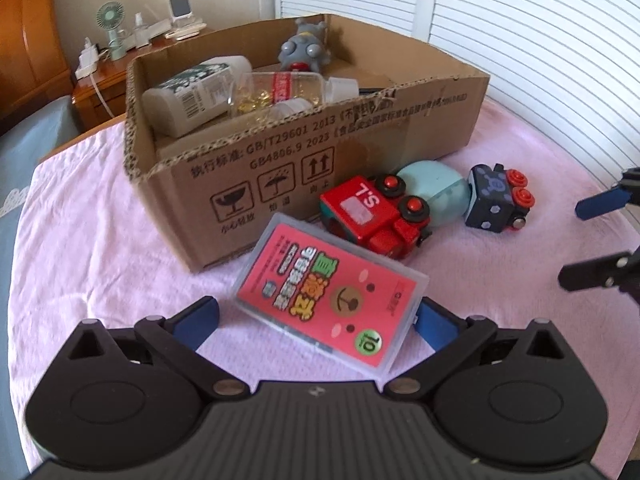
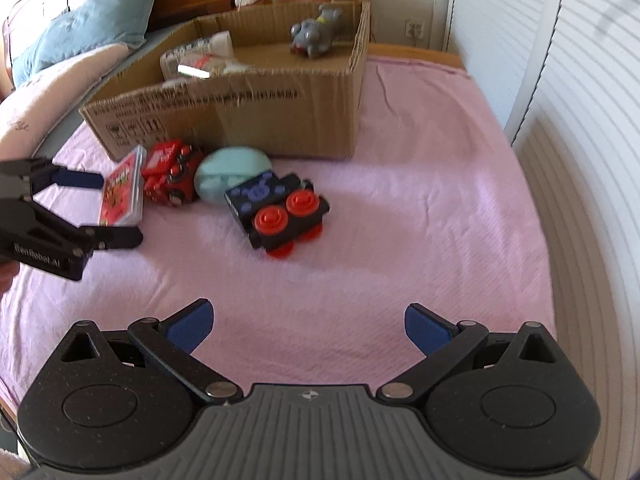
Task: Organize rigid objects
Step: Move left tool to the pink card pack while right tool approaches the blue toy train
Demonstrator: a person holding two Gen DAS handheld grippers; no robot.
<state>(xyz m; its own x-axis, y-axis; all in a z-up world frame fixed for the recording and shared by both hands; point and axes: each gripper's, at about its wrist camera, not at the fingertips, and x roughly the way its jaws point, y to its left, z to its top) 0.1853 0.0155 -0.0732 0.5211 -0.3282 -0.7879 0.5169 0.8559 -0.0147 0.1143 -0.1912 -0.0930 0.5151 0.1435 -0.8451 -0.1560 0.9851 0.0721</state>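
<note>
Your left gripper (image 1: pixel 316 320) is spread wide around the pink card case (image 1: pixel 332 294), which lies on the pink blanket (image 1: pixel 100 240) just in front of the cardboard box (image 1: pixel 360 152). It is not squeezing the case. Your right gripper (image 2: pixel 306 326) is wide apart too, holding nothing. The red toy train (image 1: pixel 376 214), the light blue round thing (image 1: pixel 436 192) and the dark toy train (image 2: pixel 278 210) sit in a row beside the box.
</note>
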